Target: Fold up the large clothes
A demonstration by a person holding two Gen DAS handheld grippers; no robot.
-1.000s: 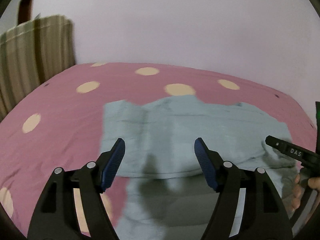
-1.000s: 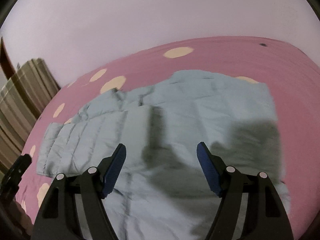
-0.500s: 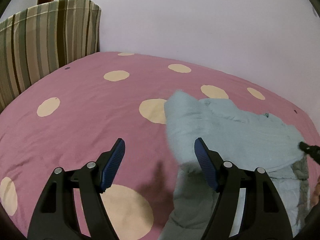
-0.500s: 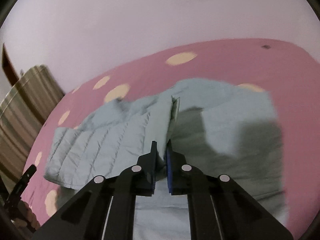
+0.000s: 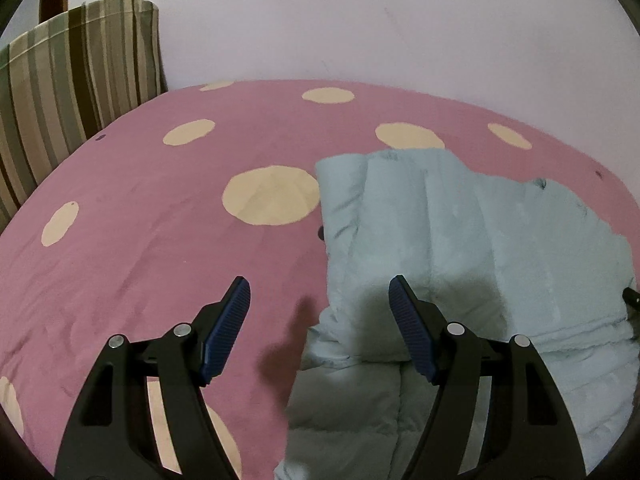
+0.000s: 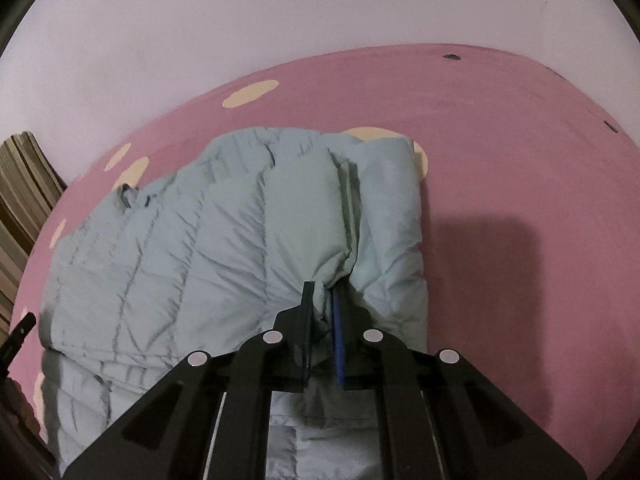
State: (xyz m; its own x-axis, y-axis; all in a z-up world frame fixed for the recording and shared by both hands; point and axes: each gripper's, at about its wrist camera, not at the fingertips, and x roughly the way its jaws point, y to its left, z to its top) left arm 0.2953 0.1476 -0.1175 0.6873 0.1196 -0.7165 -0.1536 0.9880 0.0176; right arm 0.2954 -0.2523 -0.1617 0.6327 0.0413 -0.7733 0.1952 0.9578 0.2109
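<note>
Nearest, a pinch of the pale blue quilted jacket is clamped between the jaws of the right gripper, while the jaws of the left gripper are held apart and empty above the garment's left edge. A fold appears to be under way; next, the gripped layer likely needs carrying across. Beyond, the jacket is spread on the pink spotted bed, backed by a striped pillow and a plain wall.

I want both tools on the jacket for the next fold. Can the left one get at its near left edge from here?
Probably yes: the left tool is open, the jacket edge lies just ahead between its fingers, and nothing blocks it.
</note>
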